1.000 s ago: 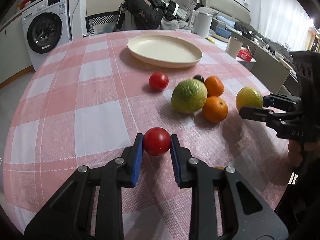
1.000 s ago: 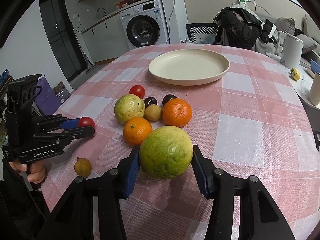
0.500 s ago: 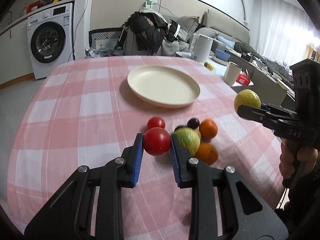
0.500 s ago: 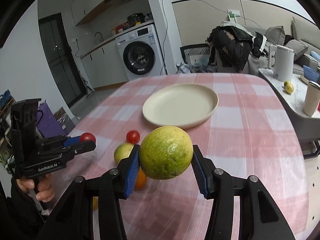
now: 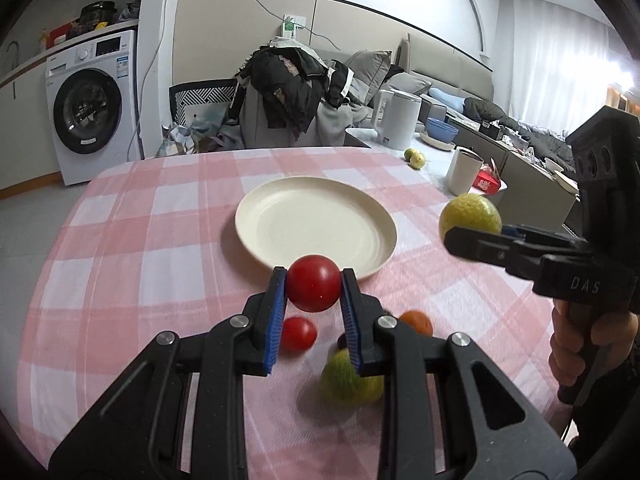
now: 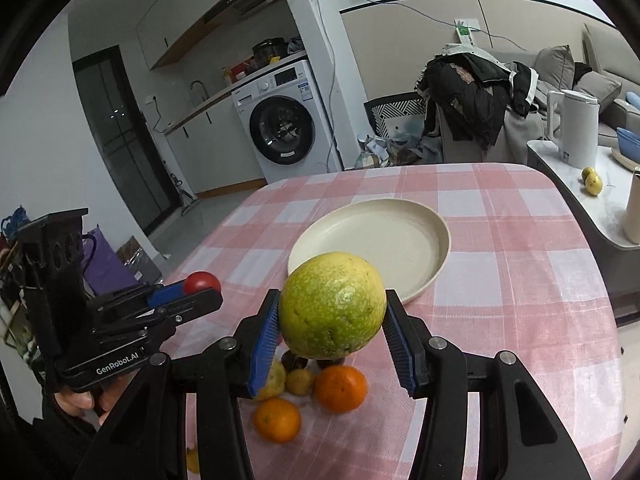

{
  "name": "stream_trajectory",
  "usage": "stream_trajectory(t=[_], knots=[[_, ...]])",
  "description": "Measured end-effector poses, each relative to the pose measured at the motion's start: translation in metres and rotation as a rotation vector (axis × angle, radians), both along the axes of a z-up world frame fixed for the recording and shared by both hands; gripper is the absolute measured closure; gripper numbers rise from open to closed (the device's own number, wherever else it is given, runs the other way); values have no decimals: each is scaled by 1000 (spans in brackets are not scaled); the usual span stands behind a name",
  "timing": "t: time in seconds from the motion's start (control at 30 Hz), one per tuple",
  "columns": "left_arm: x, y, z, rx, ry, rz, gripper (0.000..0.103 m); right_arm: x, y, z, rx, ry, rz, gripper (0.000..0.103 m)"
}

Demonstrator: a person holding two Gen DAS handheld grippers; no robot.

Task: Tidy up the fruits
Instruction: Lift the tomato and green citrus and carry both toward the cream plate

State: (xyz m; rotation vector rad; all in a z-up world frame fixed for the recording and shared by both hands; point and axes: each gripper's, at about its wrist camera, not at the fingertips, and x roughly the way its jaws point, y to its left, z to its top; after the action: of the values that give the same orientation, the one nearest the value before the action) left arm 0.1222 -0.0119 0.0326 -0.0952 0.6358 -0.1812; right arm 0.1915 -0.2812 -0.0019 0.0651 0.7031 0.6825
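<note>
Right now both claws are up in the air, and each one has a fruit in it. The left gripper (image 5: pixel 313 283) is squeezed shut on a small red tomato (image 5: pixel 313 282). Its blue pads press on the tomato's two sides. The right gripper (image 6: pixel 332 322) is closed around a big green-yellow fruit (image 6: pixel 332 306), so its jaws stand much wider. That fruit is a bit longer from top to bottom than from side to side, and the pads hold it across the short way.

What matters most is where the cream plate (image 5: pixel 260 216) sits. In the left wrist view the plate is at about 12 o'clock from the tomato, just past it and lower down on the pink checked tablecloth (image 5: pixel 120 248). In the right wrist view the plate (image 6: pixel 438 254) is at about 1 o'clock from the big fruit. Both fruits look near the plate's close edge, and I cannot tell which hand is nearer.

I think the next move is to carry each fruit forward over the plate and then let go low down, so it does not roll off.

More fruit waits on the cloth below: an orange (image 6: pixel 341 388), another orange (image 6: pixel 277 419) and a second tomato (image 5: pixel 297 333).
</note>
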Motion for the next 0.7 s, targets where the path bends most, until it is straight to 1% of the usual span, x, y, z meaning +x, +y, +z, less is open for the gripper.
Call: stream_trajectory(t=[0.17,0.3,0.47,0.6,0.7], knots=[[29,-9,-2,7,14,-20,80,22,3,-3,26,57,-29,52],[56,-14,-10,20,22,-25,80,41,8,-10,9,94,-58,52],[91,-14,-30,15,79,-23,80,64,16,-24,-14,135,-70,52],[116,-11,-53,13,148,-15,80,82,22,-39,-28,184,-76,52],[127,-11,-67,31,177,-10,80,93,25,-51,-47,219,-82,52]])
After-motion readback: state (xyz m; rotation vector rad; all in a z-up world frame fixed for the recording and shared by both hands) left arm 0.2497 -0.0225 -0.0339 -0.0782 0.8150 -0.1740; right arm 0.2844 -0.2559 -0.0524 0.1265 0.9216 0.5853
